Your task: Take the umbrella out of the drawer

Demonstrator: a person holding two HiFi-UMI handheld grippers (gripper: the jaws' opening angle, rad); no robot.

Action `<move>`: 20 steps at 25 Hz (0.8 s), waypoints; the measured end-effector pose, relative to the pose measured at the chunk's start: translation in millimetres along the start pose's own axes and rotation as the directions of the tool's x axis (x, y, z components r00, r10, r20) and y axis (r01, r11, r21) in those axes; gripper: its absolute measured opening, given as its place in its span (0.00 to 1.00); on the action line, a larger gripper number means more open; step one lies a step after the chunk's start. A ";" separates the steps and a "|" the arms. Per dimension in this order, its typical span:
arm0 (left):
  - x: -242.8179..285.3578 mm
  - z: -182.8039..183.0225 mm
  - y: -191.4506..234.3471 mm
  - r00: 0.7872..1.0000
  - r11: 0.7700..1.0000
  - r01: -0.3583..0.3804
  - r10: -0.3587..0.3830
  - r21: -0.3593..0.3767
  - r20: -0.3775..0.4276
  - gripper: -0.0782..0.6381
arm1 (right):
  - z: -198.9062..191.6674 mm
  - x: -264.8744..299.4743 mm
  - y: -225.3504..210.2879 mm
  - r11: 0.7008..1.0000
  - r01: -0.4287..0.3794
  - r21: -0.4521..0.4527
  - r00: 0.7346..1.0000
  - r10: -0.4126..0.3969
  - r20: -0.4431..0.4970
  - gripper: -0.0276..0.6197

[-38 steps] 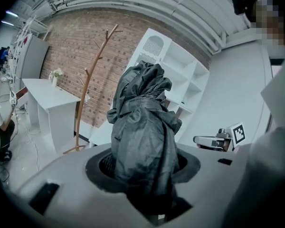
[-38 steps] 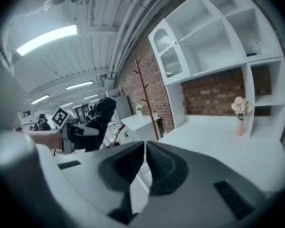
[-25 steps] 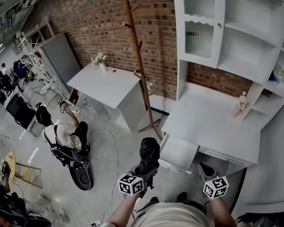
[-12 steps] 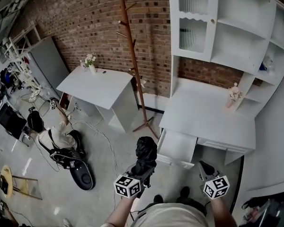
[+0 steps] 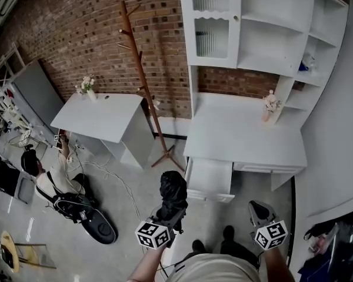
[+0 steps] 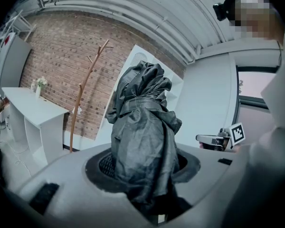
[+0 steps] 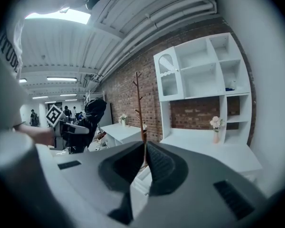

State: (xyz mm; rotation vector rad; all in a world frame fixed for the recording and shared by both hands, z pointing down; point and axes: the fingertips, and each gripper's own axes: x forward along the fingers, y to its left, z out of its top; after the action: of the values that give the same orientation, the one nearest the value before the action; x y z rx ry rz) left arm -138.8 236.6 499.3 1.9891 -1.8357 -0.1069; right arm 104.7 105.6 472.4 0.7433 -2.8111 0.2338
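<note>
The umbrella (image 5: pixel 172 188) is already out of the drawer (image 5: pixel 209 180). It stands up just in front of the open drawer, squeezed by the fingers of the left gripper (image 5: pixel 172 209). The right gripper (image 5: pixel 260 213) has its fingers closed on nothing. Next, I think, the drawer needs a push shut. The coat stand (image 5: pixel 142 75) is left of the drawer, well apart. Nothing blocks the way.

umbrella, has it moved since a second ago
Yes, slightly: the umbrella in the left tool has drawn back from the open drawer, toward the person.
</note>
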 end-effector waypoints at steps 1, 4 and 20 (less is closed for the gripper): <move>0.9 -0.7 -1.3 1.000 1.000 0.004 -0.004 0.003 -0.002 0.42 | -0.3 -3.4 -2.2 1.000 0.011 0.003 1.000 -0.011 0.003 0.09; 4.3 -0.9 -6.2 1.000 1.000 0.009 -0.009 0.010 -0.002 0.42 | 1.7 -11.1 -7.1 1.000 0.027 0.004 1.000 -0.027 0.014 0.09; 23.3 14.4 -37.5 0.996 0.995 -0.074 0.071 0.059 0.058 0.42 | 18.1 -19.8 -55.0 1.000 -0.014 -0.020 0.999 0.015 0.048 0.09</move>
State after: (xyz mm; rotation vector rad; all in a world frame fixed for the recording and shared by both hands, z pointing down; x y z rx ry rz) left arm -105.9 211.5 478.1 1.9761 -1.9667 -0.0869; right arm 145.9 63.8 455.2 0.7346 -2.8608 0.1923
